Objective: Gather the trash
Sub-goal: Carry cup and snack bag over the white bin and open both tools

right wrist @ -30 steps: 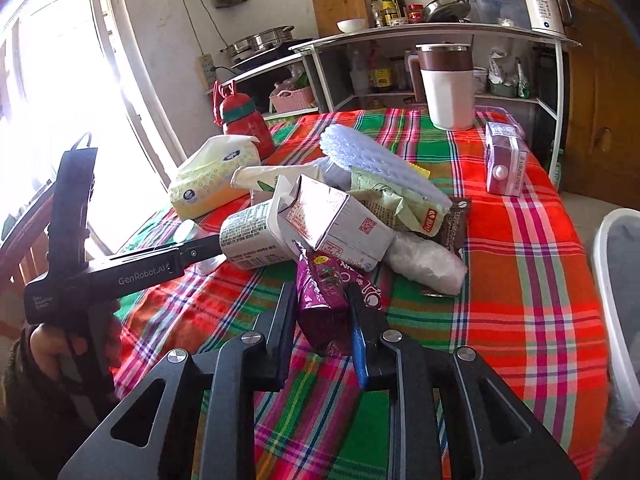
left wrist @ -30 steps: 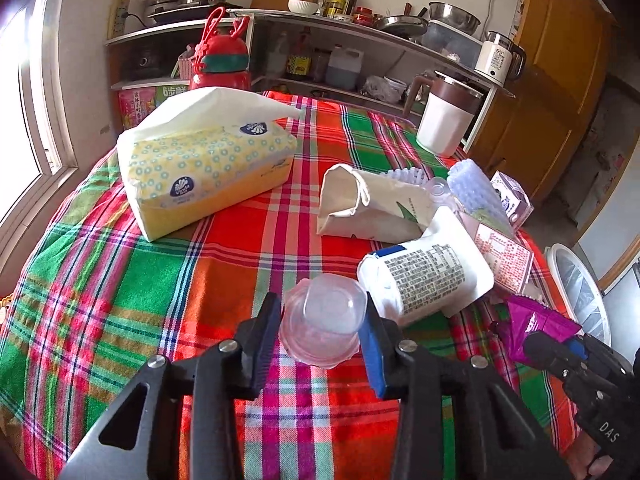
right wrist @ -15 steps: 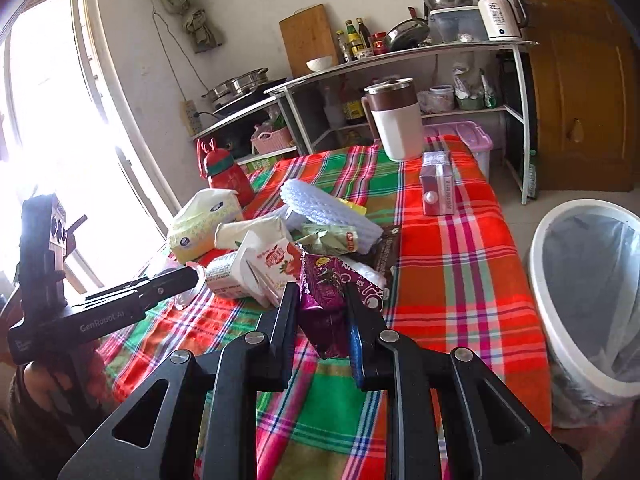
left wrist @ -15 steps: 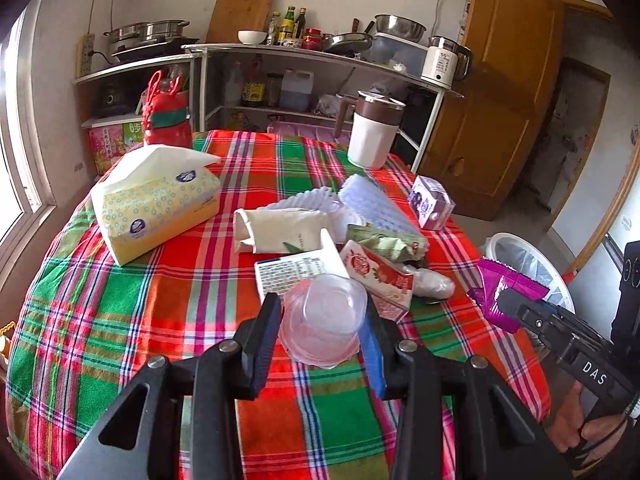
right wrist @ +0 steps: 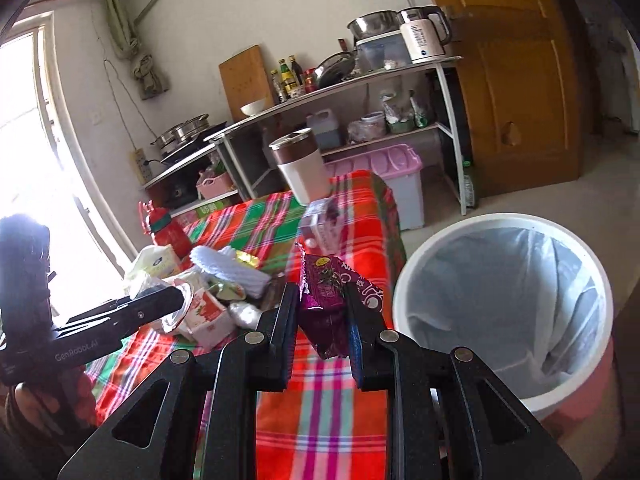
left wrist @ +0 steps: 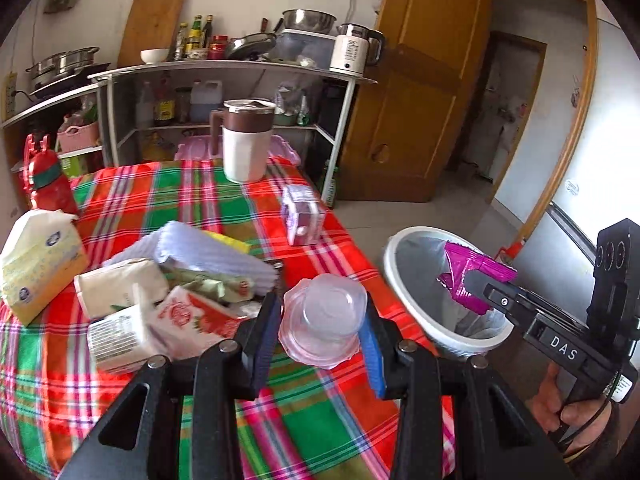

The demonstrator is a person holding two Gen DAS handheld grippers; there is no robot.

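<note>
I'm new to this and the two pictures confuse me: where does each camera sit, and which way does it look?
Left wrist: rides the left gripper, which clamps a clear plastic cup; looks across the table; a hand shows.
Right wrist: rides the right gripper, which grips a purple wrapper; faces the white bin.
Shared: table, bin, both grippers.

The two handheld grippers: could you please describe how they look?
Both are matte black frames with triangular cut-outs and silver screws. The left gripper and right gripper each have one black and one blue pad. White lettering marks their sides: "GenRobot.AI" and "DAS".
</note>
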